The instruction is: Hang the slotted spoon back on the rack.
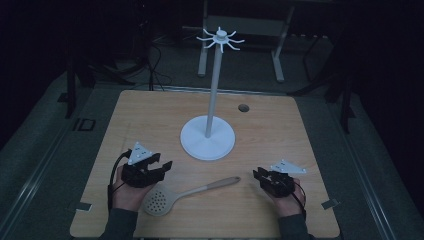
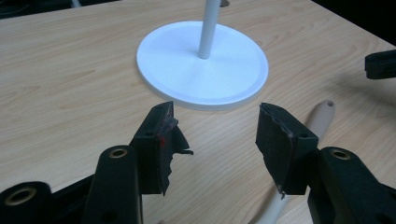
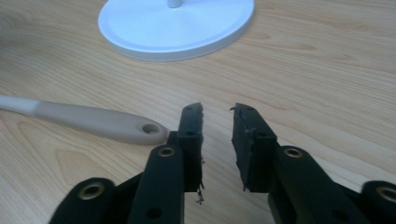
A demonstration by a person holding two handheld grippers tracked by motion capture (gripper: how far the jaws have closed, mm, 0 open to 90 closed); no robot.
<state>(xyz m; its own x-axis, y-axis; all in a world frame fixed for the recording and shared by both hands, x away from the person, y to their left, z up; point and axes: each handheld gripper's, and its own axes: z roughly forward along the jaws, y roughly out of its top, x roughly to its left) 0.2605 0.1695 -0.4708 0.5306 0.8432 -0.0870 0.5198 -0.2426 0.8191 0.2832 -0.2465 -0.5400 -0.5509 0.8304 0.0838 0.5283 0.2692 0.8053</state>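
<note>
Two claws resting empty over a wooden bench [image 1: 150,115].
Left claw [image 1: 161,165] gaping wide, right claw [image 1: 258,176] narrowly parted; a slotted spatula [image 1: 187,194] lying between them, before a white hook stand [image 1: 208,137].

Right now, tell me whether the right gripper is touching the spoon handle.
Apart. In the right gripper view, bare table shows between the handle's holed end and the open right gripper.
</note>
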